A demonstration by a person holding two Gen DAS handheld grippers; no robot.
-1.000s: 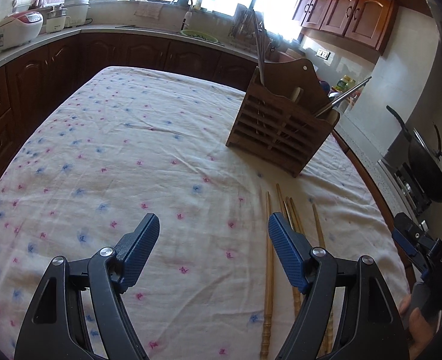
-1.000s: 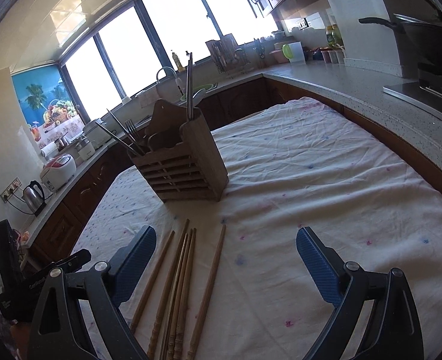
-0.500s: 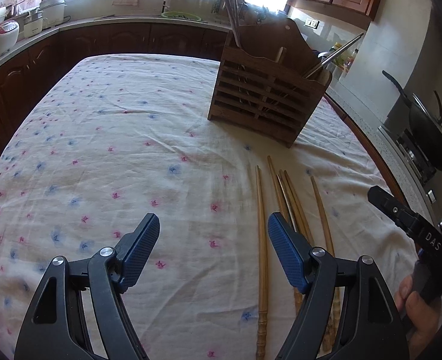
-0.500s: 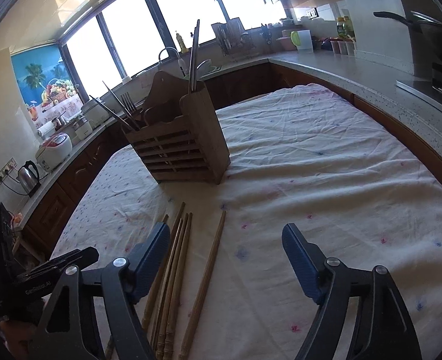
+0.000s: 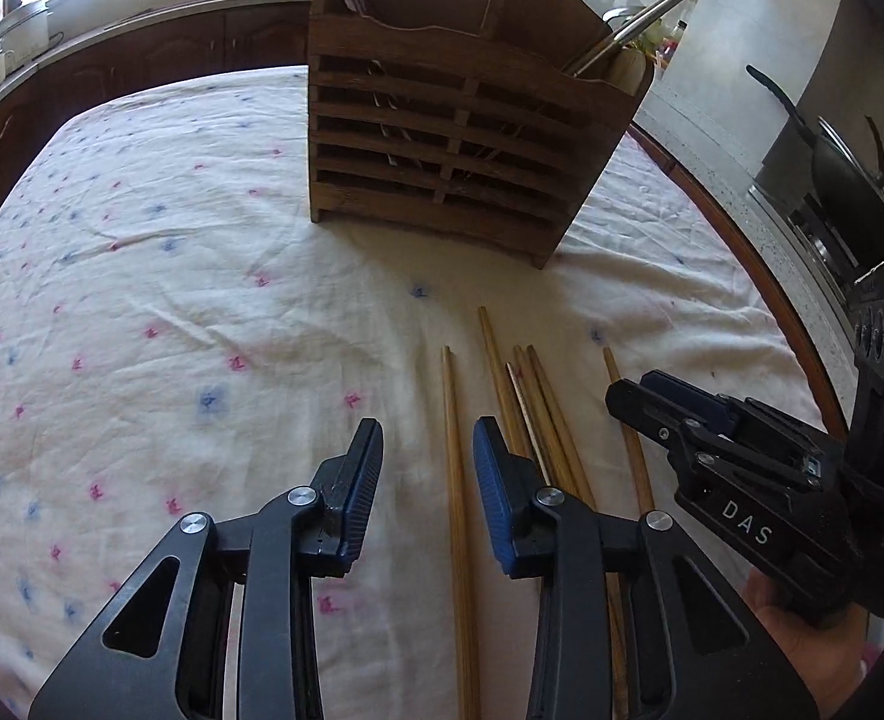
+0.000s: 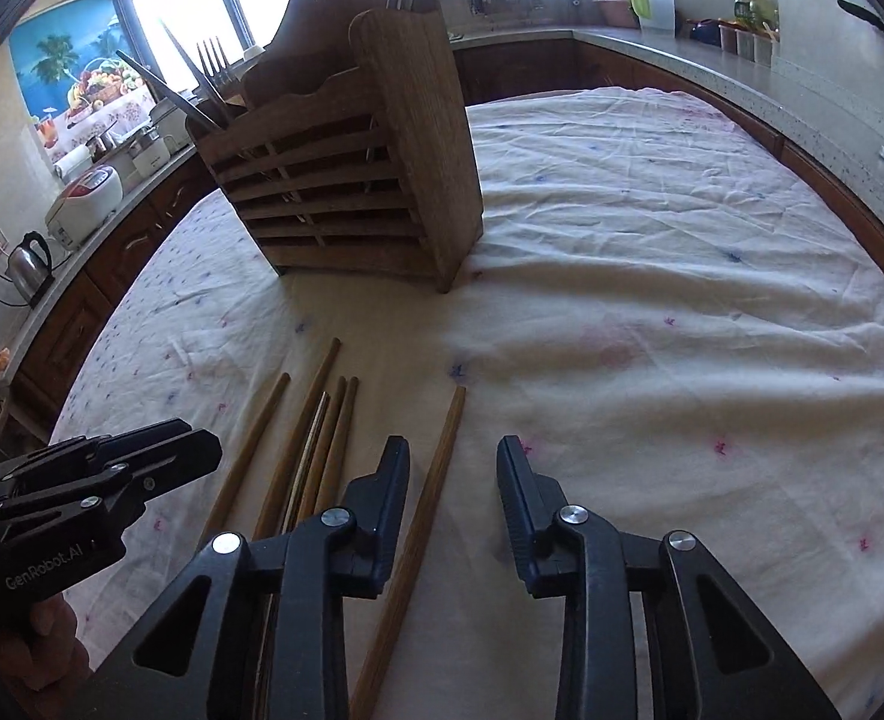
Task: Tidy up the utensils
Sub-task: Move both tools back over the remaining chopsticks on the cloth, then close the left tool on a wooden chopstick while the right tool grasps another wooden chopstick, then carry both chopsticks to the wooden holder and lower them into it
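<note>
Left wrist view: a left hand-held gripper (image 5: 427,450) is seen low over a counter (image 5: 142,300) covered by a white flowered cloth. Its jaws are closing but not yet pressed together, and one wooden chopstick (image 5: 457,480) lies between the blue pads, untouched as far as can be told. More chopsticks (image 5: 538,414) are laid beside it, on the right in this view, in a loose fan. Their long axes run from the near edge toward a slatted wooden holder (image 5: 454,138), and their tips point at it.

The holder stands upright just beyond the tips, already filled with metal cutlery, so it is judged to be where the sticks belong.

Right wrist view: the right hand-held gripper (image 6: 453,474) is also closing. A separate chopstick (image 6: 436,474) lies on the cloth between its pads, nearer the left pad; contact cannot be confirmed. The stick is aimed at the holder's near corner.

Each gripper appears lined up along a stick so that the pads close across its thin width. The pick-up step is judged to be just starting; nothing is lifted.
</note>
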